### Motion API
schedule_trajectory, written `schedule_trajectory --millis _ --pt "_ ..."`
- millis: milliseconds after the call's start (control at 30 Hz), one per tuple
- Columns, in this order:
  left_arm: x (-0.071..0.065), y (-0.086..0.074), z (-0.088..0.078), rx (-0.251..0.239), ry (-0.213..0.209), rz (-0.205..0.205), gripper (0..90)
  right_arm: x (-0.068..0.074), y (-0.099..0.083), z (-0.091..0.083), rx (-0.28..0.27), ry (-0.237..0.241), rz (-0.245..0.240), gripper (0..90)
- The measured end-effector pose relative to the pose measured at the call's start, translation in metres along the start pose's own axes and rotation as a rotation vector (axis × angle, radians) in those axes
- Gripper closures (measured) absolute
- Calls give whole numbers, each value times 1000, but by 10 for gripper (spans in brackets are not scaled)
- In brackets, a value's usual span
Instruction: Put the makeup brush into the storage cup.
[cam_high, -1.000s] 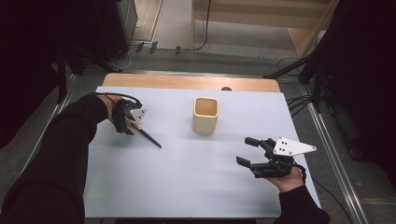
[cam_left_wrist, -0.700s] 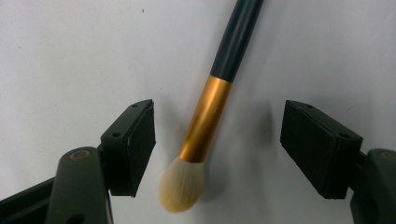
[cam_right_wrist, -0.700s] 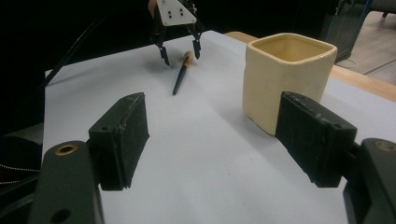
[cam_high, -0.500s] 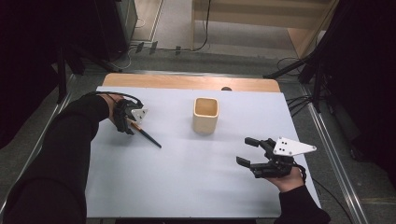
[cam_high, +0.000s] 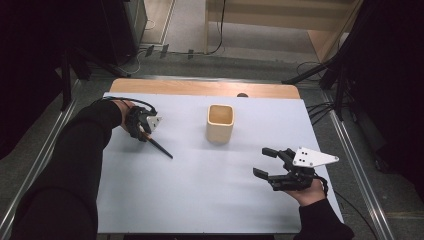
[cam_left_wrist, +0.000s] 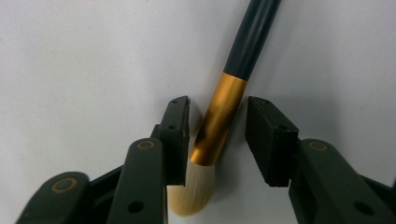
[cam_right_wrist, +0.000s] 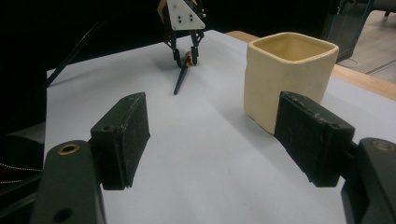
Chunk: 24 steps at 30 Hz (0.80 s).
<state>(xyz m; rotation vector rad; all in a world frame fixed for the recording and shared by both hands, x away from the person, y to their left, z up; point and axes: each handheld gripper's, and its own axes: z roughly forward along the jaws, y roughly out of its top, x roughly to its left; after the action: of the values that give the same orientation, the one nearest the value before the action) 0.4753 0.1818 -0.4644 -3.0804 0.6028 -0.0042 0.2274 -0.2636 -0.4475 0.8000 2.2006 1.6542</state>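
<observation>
Your left gripper (cam_left_wrist: 217, 135) straddles the brush (cam_left_wrist: 224, 102), jaws spread around its slick, rigid gold collar, probably untouched; pinch there, not the soft bristles.

A makeup brush (cam_left_wrist: 219, 119) lies flat on the white desk (cam_high: 200, 200) at the left. It has a dark handle, a gold ferrule and pale cream bristles. Its bristle end points far-left, its handle near-right toward the middle. A cream, square-sided cup (cam_high: 220, 123) with rounded corners stands upright and open-topped near the desk's far middle, well apart from the brush.
</observation>
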Motion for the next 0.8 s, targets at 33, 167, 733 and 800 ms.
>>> schedule_trajectory --millis 33,167,733,800 --pt "0 0 0 0 -4 -8 619 0 0 0 0 0 0 276" --pt "1 0 -1 9 -1 -23 713 0 0 -1 1 1 0 278" --pt "1 2 -17 -45 43 -146 792 0 0 0 2 1 4 280" --pt "1 3 -24 -61 35 -198 792 0 0 0 2 1 4 280"
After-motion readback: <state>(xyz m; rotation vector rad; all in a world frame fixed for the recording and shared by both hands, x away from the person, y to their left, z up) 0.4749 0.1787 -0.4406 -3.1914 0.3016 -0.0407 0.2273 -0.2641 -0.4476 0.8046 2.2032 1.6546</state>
